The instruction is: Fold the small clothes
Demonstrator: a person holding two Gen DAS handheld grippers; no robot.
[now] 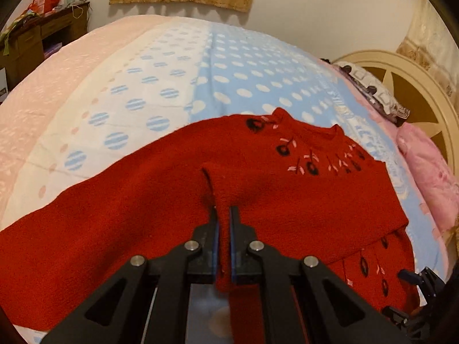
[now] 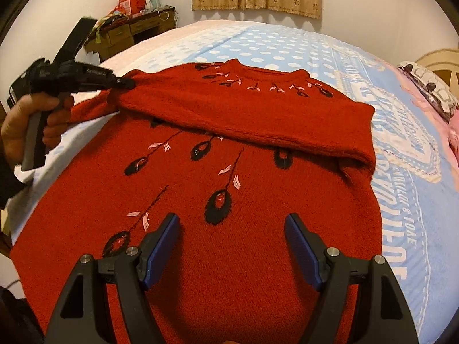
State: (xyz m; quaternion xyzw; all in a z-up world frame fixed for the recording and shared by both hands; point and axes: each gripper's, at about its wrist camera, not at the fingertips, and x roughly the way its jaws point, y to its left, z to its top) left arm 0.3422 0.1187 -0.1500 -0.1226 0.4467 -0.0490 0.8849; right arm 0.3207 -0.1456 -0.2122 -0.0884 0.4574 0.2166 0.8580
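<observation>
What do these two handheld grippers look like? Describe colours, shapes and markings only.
Both are matte black. The right gripper has angular linkage arms with silver round pivot pins and fingers faced with blue pads. The left gripper matches; its body carries small white lettering, too blurred to read, and a grey handle.

Black linkage arms, silver screws, blue-padded fingers [image 2: 160,246], bare-skinned hand [image 2: 31,123].

Bed with a spotted blanket and a red sweater on top

The bed [image 2: 301,46] is covered by a blue-and-white polka-dot blanket [image 1: 229,66]; a red sweater [image 2: 243,200] lies spread on it, one sleeve folded across its chest, and pillows [image 1: 430,160] rest at the headboard [image 1: 416,86] end.
</observation>
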